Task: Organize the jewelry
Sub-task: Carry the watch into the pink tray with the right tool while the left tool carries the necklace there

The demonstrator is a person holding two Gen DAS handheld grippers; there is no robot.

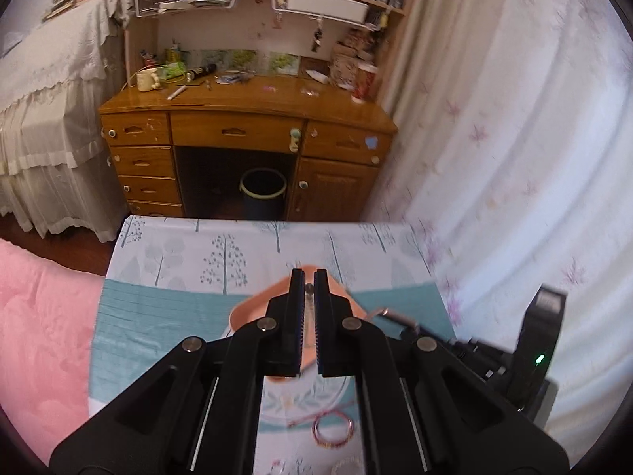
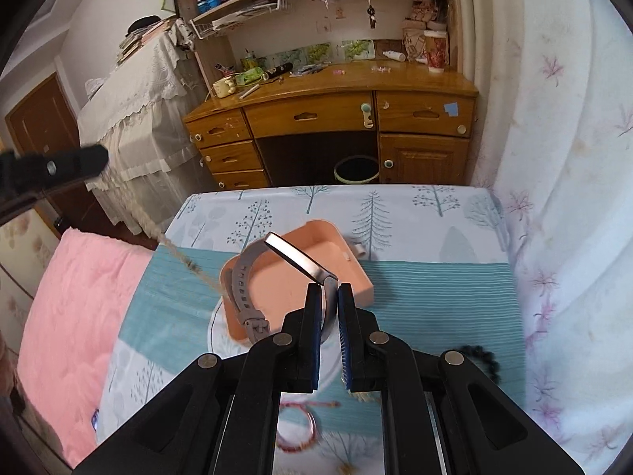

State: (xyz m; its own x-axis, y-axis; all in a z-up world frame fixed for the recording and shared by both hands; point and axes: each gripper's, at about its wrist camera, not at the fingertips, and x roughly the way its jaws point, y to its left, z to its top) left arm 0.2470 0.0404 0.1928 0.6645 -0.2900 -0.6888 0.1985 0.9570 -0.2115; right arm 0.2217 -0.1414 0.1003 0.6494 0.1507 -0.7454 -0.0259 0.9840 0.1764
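Observation:
My right gripper (image 2: 328, 289) is shut on a grey wristband watch (image 2: 253, 273) and holds it over the peach jewelry tray (image 2: 300, 289) on the tree-print cloth. My left gripper (image 1: 309, 277) is shut on a thin beaded chain (image 1: 308, 308); in the right wrist view it is raised at the far left and the chain (image 2: 186, 261) hangs from it down toward the tray's left edge. The tray also shows under the left gripper (image 1: 245, 310). A red bangle (image 1: 332, 431) and a red cord bracelet (image 2: 304, 423) lie near me. A black bead bracelet (image 2: 482, 360) lies at the right.
The cloth-covered table (image 2: 435, 285) stands between a pink bed cover (image 2: 67, 316) on the left and a floral curtain (image 2: 561, 198) on the right. A wooden desk (image 2: 332, 114) with a bin (image 2: 356, 170) under it stands beyond.

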